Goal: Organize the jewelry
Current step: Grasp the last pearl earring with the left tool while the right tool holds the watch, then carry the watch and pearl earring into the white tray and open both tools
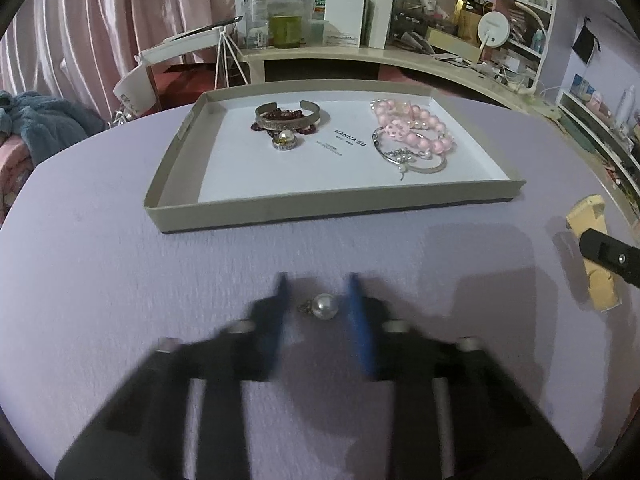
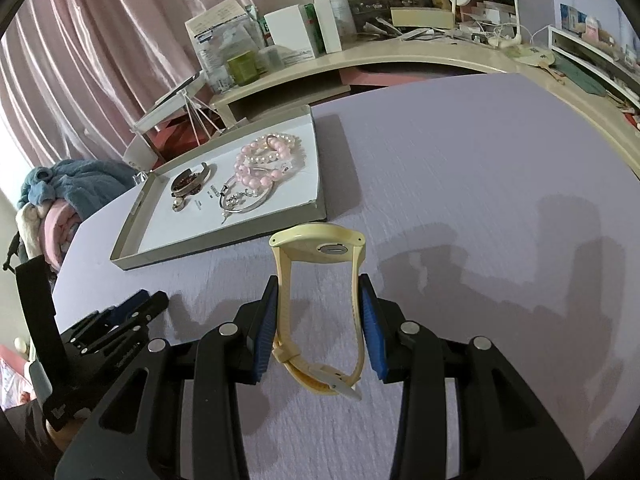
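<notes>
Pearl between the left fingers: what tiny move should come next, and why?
Probably close the left gripper on the pearl. It lies on the table between the blurred pads, which seem not to press it yet, and the other jewelry already sits in the tray.

A home bedroom: pink curtains (image 1: pixel 80 32), a cluttered vanity desk (image 1: pixel 400 56) (round mirror (image 1: pixel 494 28) included), folded blankets (image 2: pixel 60 200).
</notes>
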{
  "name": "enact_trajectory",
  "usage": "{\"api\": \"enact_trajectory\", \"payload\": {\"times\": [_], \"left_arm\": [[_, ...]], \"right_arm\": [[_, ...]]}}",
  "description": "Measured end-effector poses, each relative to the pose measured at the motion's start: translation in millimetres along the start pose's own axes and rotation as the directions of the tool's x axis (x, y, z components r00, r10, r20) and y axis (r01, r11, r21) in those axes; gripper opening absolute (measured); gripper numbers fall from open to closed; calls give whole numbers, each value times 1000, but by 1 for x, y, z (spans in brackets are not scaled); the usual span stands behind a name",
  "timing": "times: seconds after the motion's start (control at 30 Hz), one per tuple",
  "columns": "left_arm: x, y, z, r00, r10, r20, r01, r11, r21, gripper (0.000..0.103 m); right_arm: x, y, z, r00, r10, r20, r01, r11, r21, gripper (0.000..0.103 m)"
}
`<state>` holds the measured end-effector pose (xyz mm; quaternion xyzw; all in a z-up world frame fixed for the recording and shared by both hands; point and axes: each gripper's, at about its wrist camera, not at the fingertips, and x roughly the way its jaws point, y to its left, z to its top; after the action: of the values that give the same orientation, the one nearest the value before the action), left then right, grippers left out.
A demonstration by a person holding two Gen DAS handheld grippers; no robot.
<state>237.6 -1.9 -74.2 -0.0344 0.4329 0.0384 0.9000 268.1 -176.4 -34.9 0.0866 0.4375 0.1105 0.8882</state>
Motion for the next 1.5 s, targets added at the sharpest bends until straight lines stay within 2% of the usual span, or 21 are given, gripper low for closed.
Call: {"api": "enact_trajectory", "payload": {"times": [0.3,0.8,1.3,1.5], "left_arm": [[-6,11,-4,999,-33,0,33,999,-37,16],[-52,54,3,997,2,73,6,994,-113,16],[-64,71,-4,997,20,74,-7,986,-164,16],[-73,78,3,996,20,87,-5,985,-175,16]], "right_arm": [[-1,12,4,1000,27,11,-26,999,-25,40],[-3,39,9,997,75,22,-73,993,-87,40],[-5,46,3,997,81,5,-80,991,-109,40],[-10,45,8,997,69,37,-65,993,-103,40]]}}
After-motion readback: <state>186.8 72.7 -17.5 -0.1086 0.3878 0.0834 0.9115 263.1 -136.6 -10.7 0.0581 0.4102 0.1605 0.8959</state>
